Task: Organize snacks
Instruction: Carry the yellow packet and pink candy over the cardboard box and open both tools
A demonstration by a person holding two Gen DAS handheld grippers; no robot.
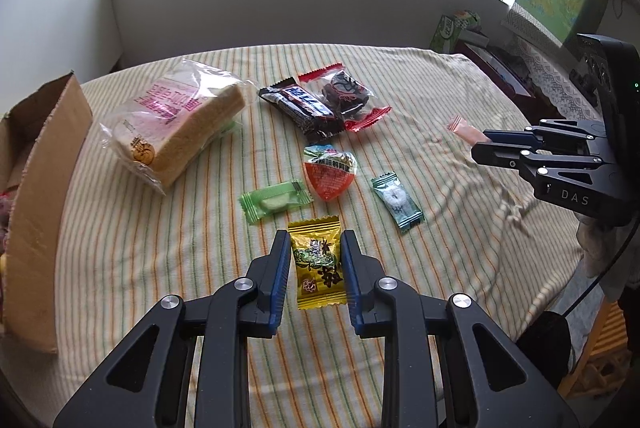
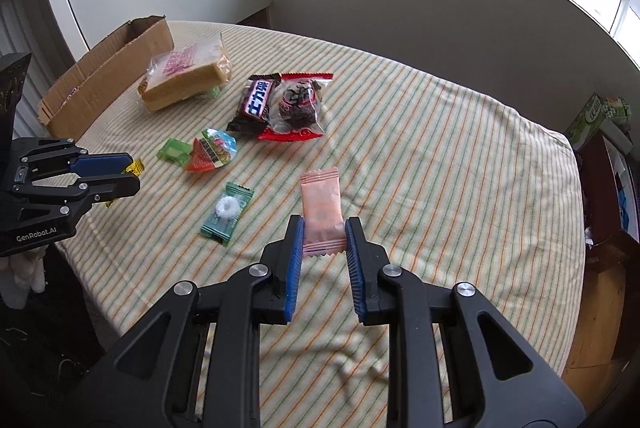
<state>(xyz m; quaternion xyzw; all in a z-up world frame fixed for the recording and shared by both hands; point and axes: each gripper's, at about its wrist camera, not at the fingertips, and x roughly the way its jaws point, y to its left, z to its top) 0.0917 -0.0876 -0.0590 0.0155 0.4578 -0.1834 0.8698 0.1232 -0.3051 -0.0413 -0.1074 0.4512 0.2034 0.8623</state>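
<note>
Left gripper (image 1: pixel 315 248): blue pads flank the yellow candy packet (image 1: pixel 318 262), one on each long edge, apparently touching it; packet sits between the pads, whether lifted off the striped cloth (image 1: pixel 400 328) cannot be told. Right gripper (image 2: pixel 323 237): pads close against the near end of the pink wafer packet (image 2: pixel 322 213), gripping it; the far end projects forward past the fingertips. Just beyond the left fingertips, slightly left: green candy (image 1: pixel 276 202). Straight ahead of it: orange heart-shaped packet (image 1: pixel 330 172). Ahead and right: teal mint packet (image 1: pixel 397 203), lying flat, apart from the others. Farther ahead: dark chocolate bar (image 1: pixel 302 108) and red-edged clear packet (image 1: pixel 348 94), side by side and overlapping. Far left of the left gripper: bagged bread slices (image 1: pixel 176 124), resting on the cloth beside the cardboard box (image 1: pixel 44 212), which stands open at the table's left edge. From the right wrist view the box lies at far left, beyond the bread, and the left gripper is at left, level with the mint. Past the table: grey wall, window above.
</note>
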